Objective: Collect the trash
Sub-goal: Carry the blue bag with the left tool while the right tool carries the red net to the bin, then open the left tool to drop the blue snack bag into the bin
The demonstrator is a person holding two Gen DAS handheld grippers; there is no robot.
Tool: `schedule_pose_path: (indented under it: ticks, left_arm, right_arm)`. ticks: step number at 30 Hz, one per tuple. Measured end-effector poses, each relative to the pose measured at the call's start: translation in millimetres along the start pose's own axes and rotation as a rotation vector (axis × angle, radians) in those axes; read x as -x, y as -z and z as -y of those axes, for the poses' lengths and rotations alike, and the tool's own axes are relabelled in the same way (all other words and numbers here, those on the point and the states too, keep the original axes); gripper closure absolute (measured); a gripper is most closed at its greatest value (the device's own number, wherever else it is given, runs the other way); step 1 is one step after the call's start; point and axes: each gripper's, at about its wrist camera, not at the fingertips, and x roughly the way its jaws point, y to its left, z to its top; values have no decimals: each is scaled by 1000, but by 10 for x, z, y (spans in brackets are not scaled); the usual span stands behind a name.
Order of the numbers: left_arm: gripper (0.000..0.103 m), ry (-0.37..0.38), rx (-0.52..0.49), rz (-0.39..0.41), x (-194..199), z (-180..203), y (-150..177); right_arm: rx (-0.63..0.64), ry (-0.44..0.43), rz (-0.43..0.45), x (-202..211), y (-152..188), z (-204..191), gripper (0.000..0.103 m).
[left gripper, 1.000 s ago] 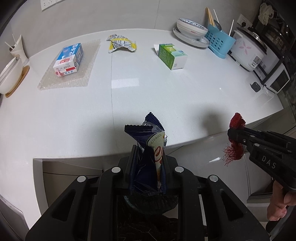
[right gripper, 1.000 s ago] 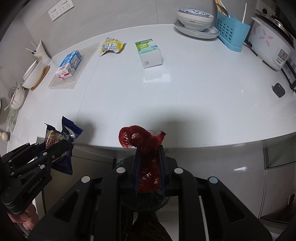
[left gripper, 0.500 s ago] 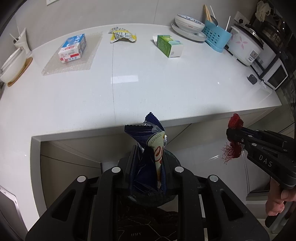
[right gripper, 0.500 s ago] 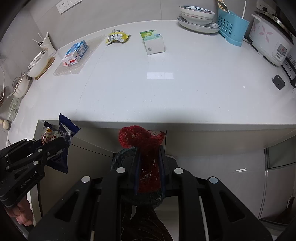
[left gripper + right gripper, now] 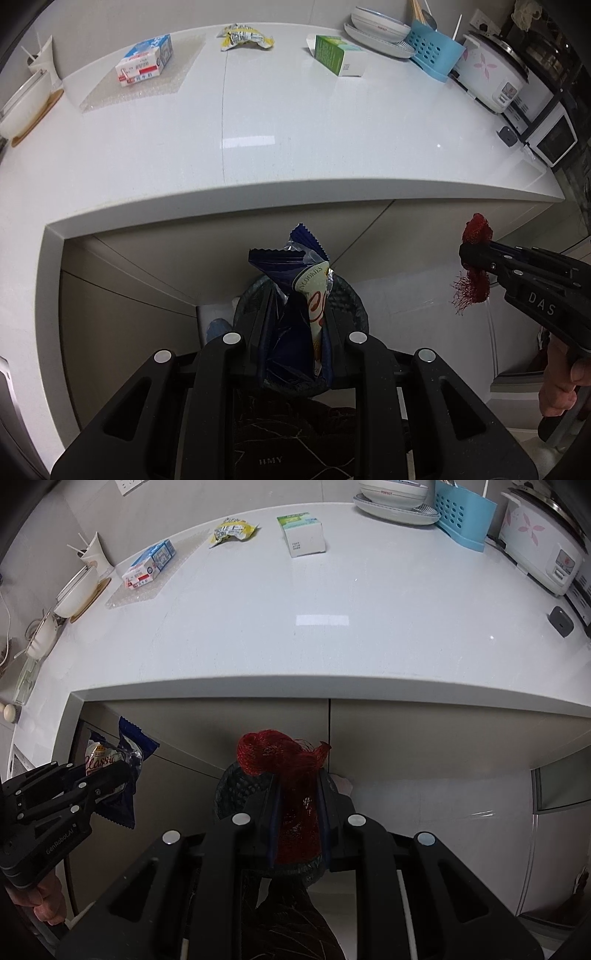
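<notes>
My left gripper [image 5: 297, 295] is shut on a crumpled dark blue cookie wrapper [image 5: 295, 291], held upright over a dark mesh bin [image 5: 351, 295] on the floor below the counter edge. My right gripper [image 5: 297, 786] is shut on a bunched red net bag [image 5: 291, 771], above the same bin [image 5: 231, 786]. Each gripper shows in the other's view: the right one [image 5: 476, 260] with the red net [image 5: 476, 236], the left one [image 5: 118, 775] with the wrapper [image 5: 125, 753]. On the white counter lie a yellow wrapper [image 5: 243, 37], a blue milk carton [image 5: 146, 64] and a green box [image 5: 338, 55].
The counter [image 5: 295, 122] edge and grey cabinet doors [image 5: 406, 731] stand just ahead of both grippers. At the back right are stacked bowls [image 5: 380, 26], a blue utensil rack [image 5: 436, 51] and a rice cooker [image 5: 491, 74]. A white bowl [image 5: 26, 107] sits far left.
Both grippers have drawn back from the counter and sunk below its edge, each still holding its piece. The bin has come into view under them.
</notes>
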Motion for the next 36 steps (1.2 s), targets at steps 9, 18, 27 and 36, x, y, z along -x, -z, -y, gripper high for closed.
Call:
schedule_pose_path:
  ticks: [9, 18, 27, 36]
  left_arm:
    - [83, 20, -19, -7, -241, 76, 164]
    - [83, 32, -5, -34, -631, -10, 311]
    - [82, 63, 29, -26, -892, -132, 393]
    - [82, 67, 34, -65, -1195, -140, 441]
  right_arm:
    - [38, -41, -43, -287, 161, -129, 87]
    - [58, -54, -72, -628, 295, -202, 87]
    - [81, -48, -86, -979, 424, -242, 87]
    - [94, -38, -117, -1107, 516, -242, 87]
